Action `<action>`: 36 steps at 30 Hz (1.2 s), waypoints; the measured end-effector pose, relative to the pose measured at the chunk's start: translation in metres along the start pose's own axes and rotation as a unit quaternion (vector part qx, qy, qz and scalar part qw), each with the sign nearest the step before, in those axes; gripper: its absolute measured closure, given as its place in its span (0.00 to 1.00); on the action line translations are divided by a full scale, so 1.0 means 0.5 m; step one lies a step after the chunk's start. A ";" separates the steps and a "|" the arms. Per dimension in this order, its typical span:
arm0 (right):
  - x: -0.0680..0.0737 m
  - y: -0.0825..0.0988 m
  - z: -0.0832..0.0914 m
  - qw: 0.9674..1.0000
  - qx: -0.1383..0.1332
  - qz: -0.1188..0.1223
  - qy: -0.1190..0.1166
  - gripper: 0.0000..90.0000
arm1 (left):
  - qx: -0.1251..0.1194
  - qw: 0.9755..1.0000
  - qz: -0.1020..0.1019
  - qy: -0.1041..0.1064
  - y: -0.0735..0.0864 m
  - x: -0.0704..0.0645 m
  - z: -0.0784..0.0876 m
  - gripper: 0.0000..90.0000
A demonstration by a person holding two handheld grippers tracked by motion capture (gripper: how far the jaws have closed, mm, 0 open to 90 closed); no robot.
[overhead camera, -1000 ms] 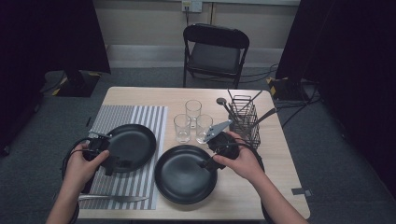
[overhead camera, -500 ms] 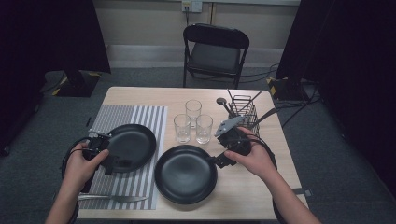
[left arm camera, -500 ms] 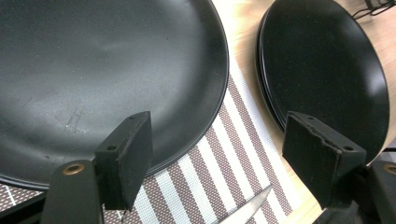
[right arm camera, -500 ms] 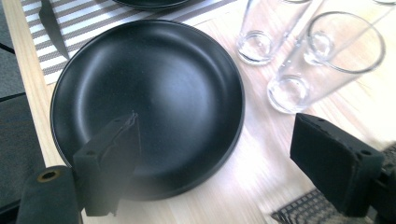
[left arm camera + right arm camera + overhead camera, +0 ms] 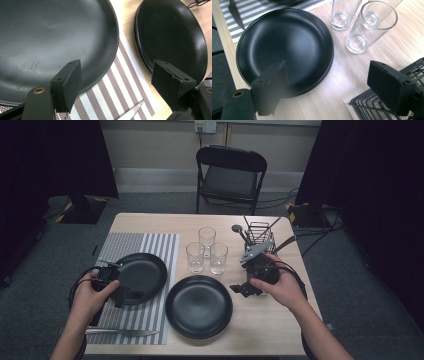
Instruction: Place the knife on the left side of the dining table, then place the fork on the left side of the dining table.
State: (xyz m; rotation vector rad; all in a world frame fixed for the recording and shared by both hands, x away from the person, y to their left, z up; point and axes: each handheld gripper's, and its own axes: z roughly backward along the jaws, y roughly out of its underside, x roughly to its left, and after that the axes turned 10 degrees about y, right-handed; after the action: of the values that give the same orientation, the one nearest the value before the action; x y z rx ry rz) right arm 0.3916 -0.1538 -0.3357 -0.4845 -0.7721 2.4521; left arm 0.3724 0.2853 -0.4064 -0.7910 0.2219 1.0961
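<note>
The right claw point(image 5: 243, 289), jaws apart and empty, has drawn back from the black plate point(image 5: 199, 306) beside it; the left claw point(image 5: 126, 295) hovers apart over the plate on the striped mat point(image 5: 141, 276).

Left gripper view: plate on the mat point(image 5: 50, 37) is cut off at the top and left edges, the knife point(image 5: 133, 112) shows just its tip at the bottom edge. Right gripper view: wire caddy point(image 5: 374, 105) is cropped to one corner and partly behind a jaw, and the rear glass point(image 5: 342, 12) loses its rim at the top edge. High view: utensils in the caddy point(image 5: 260, 237) too small to identify.
</note>
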 end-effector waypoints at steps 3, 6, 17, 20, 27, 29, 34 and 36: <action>-0.003 -0.001 0.004 1.000 0.001 -0.001 0.001 0.18 | 0.005 1.000 -0.002 0.001 0.002 -0.001 -0.004 0.27; -0.009 -0.001 0.012 1.000 0.002 -0.004 0.004 0.18 | 0.005 1.000 -0.003 0.002 0.001 -0.004 -0.005 0.27; -0.034 0.000 0.030 1.000 0.000 -0.017 0.016 0.17 | 0.008 1.000 -0.004 0.003 0.003 -0.007 -0.008 0.27; -0.037 0.001 0.028 1.000 0.001 -0.017 0.016 0.17 | 0.007 1.000 -0.005 0.001 0.002 -0.006 -0.006 0.27; -0.049 0.007 0.024 1.000 0.001 -0.025 0.015 0.17 | 0.000 1.000 0.000 0.002 0.005 -0.007 -0.005 0.27; -0.053 0.008 0.026 0.999 0.002 -0.029 0.016 0.17 | -0.001 1.000 0.000 0.002 0.006 -0.007 -0.005 0.27; -0.063 0.005 0.037 0.999 0.002 -0.031 0.023 0.17 | 0.004 1.000 -0.003 0.001 0.007 -0.005 -0.003 0.27; -0.067 0.004 0.038 0.999 0.001 -0.032 0.026 0.17 | 0.005 1.000 -0.003 0.002 0.007 -0.005 -0.003 0.27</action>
State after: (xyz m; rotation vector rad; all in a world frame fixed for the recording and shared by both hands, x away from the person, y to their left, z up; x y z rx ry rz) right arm 0.4089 -0.1823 -0.3164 -0.5118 -0.7513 2.3719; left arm 0.3683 0.2833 -0.4079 -0.7848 0.2278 1.0876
